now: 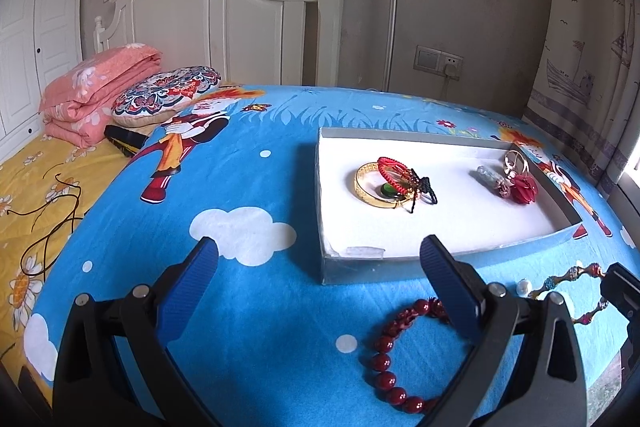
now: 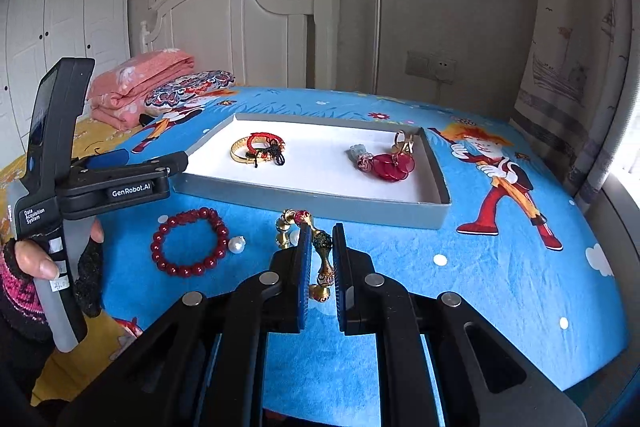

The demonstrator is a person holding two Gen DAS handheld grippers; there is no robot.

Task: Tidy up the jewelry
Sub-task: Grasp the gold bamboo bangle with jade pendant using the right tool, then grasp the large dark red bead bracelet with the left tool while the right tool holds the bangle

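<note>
A shallow grey box with a white floor lies on the blue bedspread. It holds a gold bangle with a red braided bracelet and a red flower piece with a gold ring. In front of the box lie a dark red bead bracelet, a white pearl and an ornate gold-and-enamel bracelet. My right gripper has its jaws narrowly around the ornate bracelet. My left gripper is open and empty above the bedspread, beside the red beads.
A folded pink quilt and patterned cushion lie by the white headboard. A dark cord trails on the yellow sheet at left. A curtain hangs at right.
</note>
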